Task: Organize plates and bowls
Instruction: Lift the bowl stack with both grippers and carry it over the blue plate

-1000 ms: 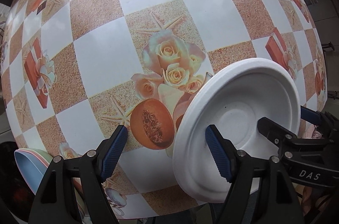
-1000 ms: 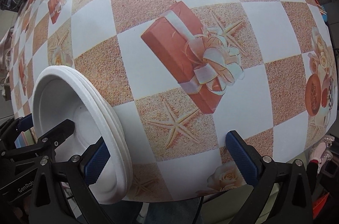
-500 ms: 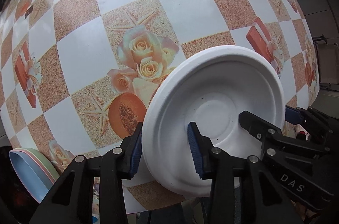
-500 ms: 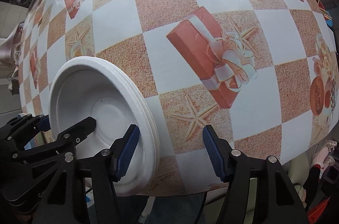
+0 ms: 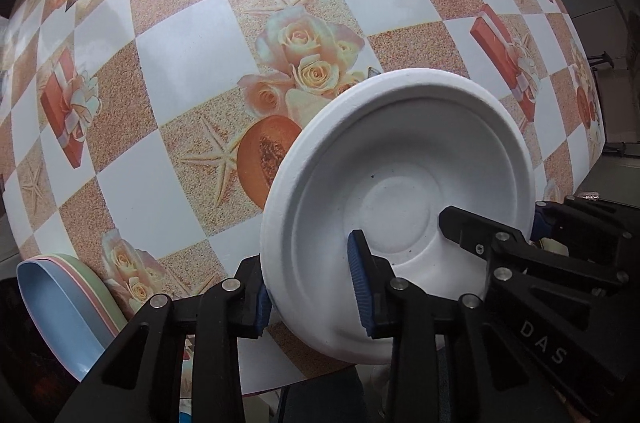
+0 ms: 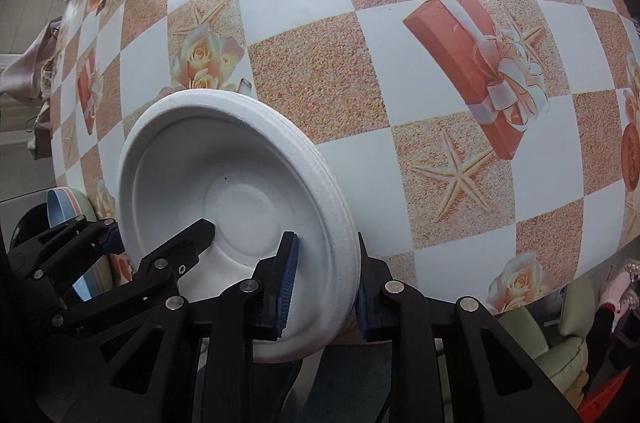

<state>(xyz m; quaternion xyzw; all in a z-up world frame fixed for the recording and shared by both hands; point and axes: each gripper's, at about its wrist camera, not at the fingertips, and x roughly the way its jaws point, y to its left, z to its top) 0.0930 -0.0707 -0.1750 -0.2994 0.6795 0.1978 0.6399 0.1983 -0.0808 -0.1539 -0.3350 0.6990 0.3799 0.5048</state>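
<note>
A stack of white foam plates (image 5: 404, 183) sits tilted at the near edge of the table. My left gripper (image 5: 310, 293) is shut on its left rim, one blue pad inside the dish and one behind it. My right gripper (image 6: 326, 281) is shut on the opposite rim of the same stack (image 6: 224, 179), again one pad inside and one outside. Each gripper shows in the other's view. A stack of pastel plates (image 5: 60, 291), blue on top with pink and green rims, stands on edge at the lower left, and also shows in the right wrist view (image 6: 66, 199).
The table (image 5: 192, 63) has a checkered cloth with roses, starfish and gift boxes. Its near edge runs just under the grippers. A pale green chair (image 6: 560, 339) is below the table at the lower right.
Both grippers have closed from open onto the white plate stack's opposite rims. The stack has shifted toward the middle of both views.
</note>
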